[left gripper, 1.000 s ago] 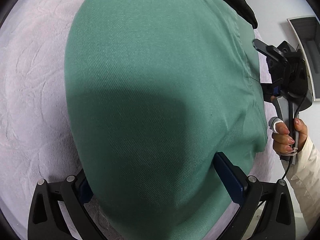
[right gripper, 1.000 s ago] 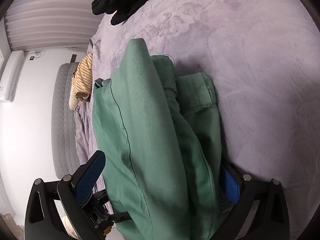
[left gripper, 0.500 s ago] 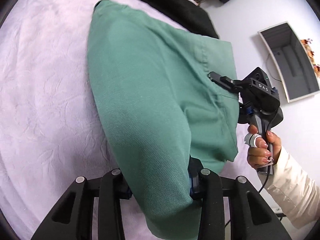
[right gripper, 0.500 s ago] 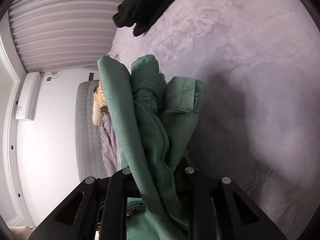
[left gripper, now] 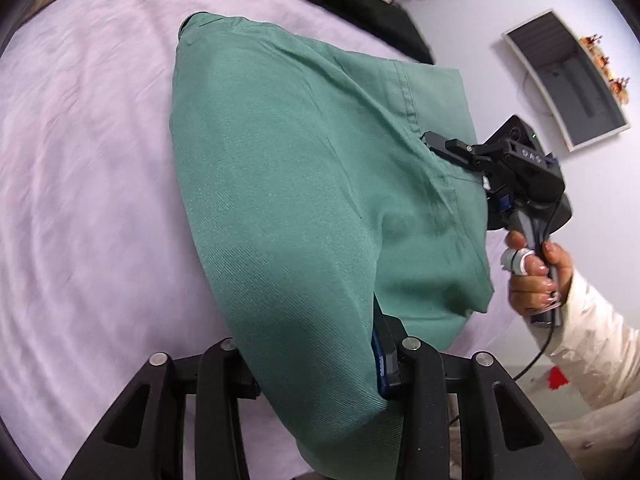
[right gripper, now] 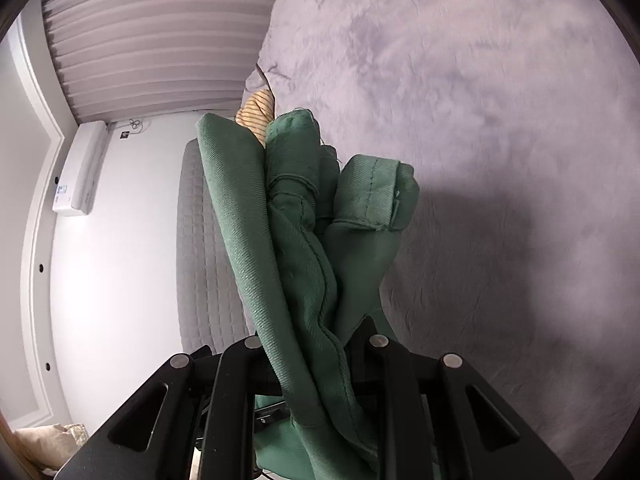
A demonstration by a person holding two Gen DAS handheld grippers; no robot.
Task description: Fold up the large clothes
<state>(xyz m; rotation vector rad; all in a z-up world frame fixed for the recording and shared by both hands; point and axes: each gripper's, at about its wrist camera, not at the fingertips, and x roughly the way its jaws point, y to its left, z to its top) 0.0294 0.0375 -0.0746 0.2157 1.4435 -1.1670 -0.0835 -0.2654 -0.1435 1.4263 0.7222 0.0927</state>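
Since a second ago, both sets of jaws closed from wide spread onto the folded green twill garment (left gripper: 304, 184), and the bundle lifted clear of the pale lilac plush bedspread (left gripper: 80, 168) where it then lay close under both cameras. Now pinched at its near end by the left gripper (left gripper: 316, 364), blue pads pressed into thick cloth, and along its right-hand edge by the right gripper (left gripper: 444, 148), held in the person's right hand (left gripper: 536, 276). From the right wrist view, the right gripper (right gripper: 316, 360) clamped on several bunched layers with a hemmed cuff sticking up. Probably a carry or a further fold in hand, with the first folds already made. Long axis running away from the left camera toward the black garment (left gripper: 360, 4) at the far edge of the bed; hemmed end pointing far, bulk sagging between the two grips.
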